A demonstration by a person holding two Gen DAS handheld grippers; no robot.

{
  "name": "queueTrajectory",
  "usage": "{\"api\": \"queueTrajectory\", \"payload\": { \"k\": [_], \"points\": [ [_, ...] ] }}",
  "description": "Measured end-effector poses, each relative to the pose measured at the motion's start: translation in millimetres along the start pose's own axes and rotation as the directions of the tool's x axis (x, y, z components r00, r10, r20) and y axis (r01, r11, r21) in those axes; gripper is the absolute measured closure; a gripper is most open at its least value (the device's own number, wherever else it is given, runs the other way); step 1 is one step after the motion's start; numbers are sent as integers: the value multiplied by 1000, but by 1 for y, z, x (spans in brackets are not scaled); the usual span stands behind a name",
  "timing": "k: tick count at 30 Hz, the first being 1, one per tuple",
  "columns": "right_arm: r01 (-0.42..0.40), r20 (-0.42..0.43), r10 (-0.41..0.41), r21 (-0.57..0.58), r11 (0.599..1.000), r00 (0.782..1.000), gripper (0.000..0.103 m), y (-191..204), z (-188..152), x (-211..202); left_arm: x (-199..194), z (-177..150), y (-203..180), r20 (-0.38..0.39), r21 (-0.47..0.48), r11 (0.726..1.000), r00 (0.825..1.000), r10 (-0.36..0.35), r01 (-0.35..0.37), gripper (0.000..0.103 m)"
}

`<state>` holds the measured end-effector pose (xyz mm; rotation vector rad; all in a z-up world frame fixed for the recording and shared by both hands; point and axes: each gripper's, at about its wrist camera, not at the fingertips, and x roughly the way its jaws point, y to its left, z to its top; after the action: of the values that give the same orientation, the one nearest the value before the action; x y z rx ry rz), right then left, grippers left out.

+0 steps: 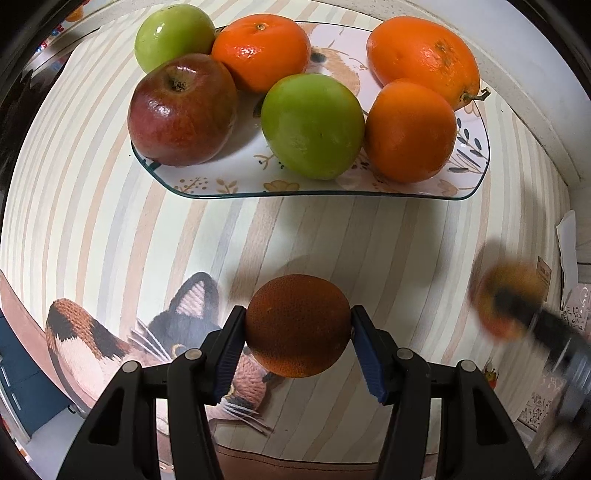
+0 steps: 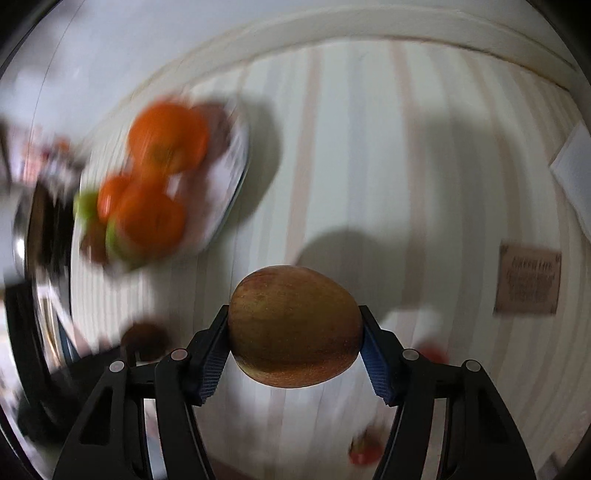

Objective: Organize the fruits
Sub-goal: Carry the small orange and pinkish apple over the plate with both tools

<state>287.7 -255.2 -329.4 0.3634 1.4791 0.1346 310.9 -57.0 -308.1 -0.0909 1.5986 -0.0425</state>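
My left gripper [image 1: 297, 338] is shut on an orange [image 1: 297, 325] and holds it above the striped cloth, short of the plate. The glass plate [image 1: 332, 192] ahead holds a red apple [image 1: 181, 110], two green apples [image 1: 312, 125], and three oranges [image 1: 410, 131]. My right gripper [image 2: 293, 332] is shut on a reddish-yellow apple [image 2: 293, 326] held over the cloth. It shows blurred at the right of the left wrist view [image 1: 509, 306]. The plate with fruit [image 2: 236, 184] is blurred at the left of the right wrist view.
A striped tablecloth [image 1: 110, 206] with a cat picture [image 1: 129, 343] covers the table. A brown label [image 2: 528, 284] and white paper [image 2: 576, 173] lie at the right. The table's raised edge [image 2: 369, 26] runs behind.
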Motion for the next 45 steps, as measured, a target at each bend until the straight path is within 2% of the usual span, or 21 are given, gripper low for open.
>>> {"api": "queueTrajectory", "payload": {
  "k": [4,9,17,19,24,29,31,34,36,39,45],
  "points": [
    [50,-16,-51,-84,995,999,36,20,-26,6,2,-1,-3,-6,5,1000,1000,2,-2,49],
    [62,-11,-63,-75,995,998,36,23,-34,13,17,-4,-4,-24,8,1000,1000,8,-7,49],
    [72,1,-72,-96,993,997,36,18,-38,14,11,-10,-14,41,46,999,999,25,-27,50],
    [42,11,-41,-75,996,999,36,17,-35,9,1,-10,-16,70,39,999,997,16,-18,50],
    [-57,57,58,-22,998,997,36,31,-11,-6,-44,-2,-22,130,45,997,989,-75,69,50],
    [-124,138,124,-8,992,983,36,44,25,-25,-88,35,-25,178,69,989,974,-139,129,50],
    [-126,172,124,-1,992,977,36,48,46,-27,-97,58,-25,188,79,989,972,-140,127,50],
    [-130,176,126,14,991,976,36,46,69,-21,-99,92,-26,188,89,991,976,-113,97,50],
    [-117,168,112,19,993,979,36,46,82,-12,-91,114,-26,160,106,992,984,-77,61,50],
    [-103,158,98,27,994,983,36,45,92,-3,-76,138,-28,108,120,991,992,-67,54,50],
    [-107,128,99,54,993,987,36,38,93,9,-43,163,-31,-24,139,987,997,-75,78,50]
  ]
}}
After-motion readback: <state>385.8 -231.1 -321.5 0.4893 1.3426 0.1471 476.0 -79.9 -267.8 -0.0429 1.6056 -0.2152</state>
